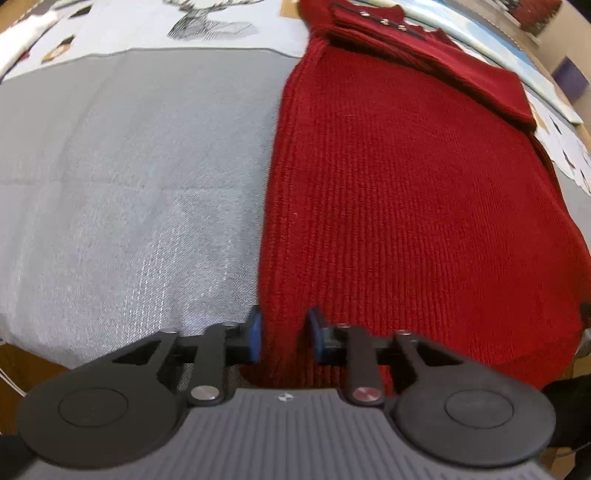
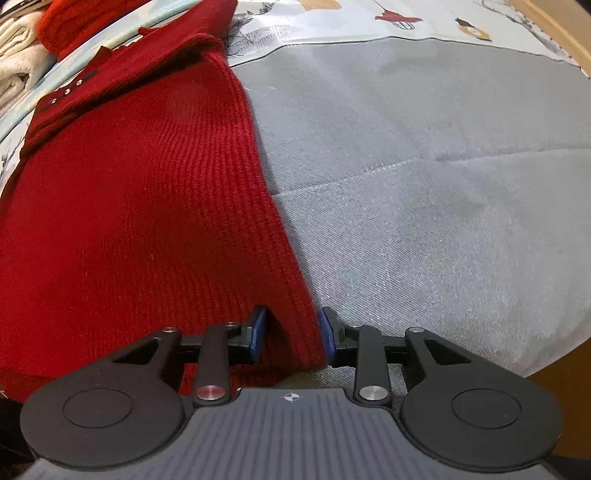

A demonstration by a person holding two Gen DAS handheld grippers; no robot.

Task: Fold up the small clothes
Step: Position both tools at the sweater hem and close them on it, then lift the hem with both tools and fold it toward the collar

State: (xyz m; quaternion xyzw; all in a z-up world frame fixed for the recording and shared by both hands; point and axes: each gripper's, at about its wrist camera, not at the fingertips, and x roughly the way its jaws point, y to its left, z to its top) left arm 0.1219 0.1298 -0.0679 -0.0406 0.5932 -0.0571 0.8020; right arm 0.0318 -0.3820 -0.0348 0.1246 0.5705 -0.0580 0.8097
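Observation:
A red ribbed knit sweater [image 1: 406, 203] lies flat on a grey cloth [image 1: 129, 184], with a sleeve [image 1: 424, 55] folded across its far end near the small metal buttons. My left gripper [image 1: 285, 334] is shut on the sweater's near left edge, and red knit fills the narrow gap between the blue pads. In the right wrist view the same sweater [image 2: 129, 221] fills the left half. My right gripper [image 2: 293, 334] straddles its near right edge. There the jaws stand apart, a dark gap shows beside the left pad [image 2: 258, 332], and the fabric sits loose between them.
The grey cloth [image 2: 424, 184] lies over a pale patterned tablecloth [image 1: 147, 26] printed with drawings. Folded white cloths [image 2: 14, 48] and another red knit piece [image 2: 70, 22] are stacked at the far left of the right wrist view. A wooden table edge [image 2: 561, 369] shows at the lower right.

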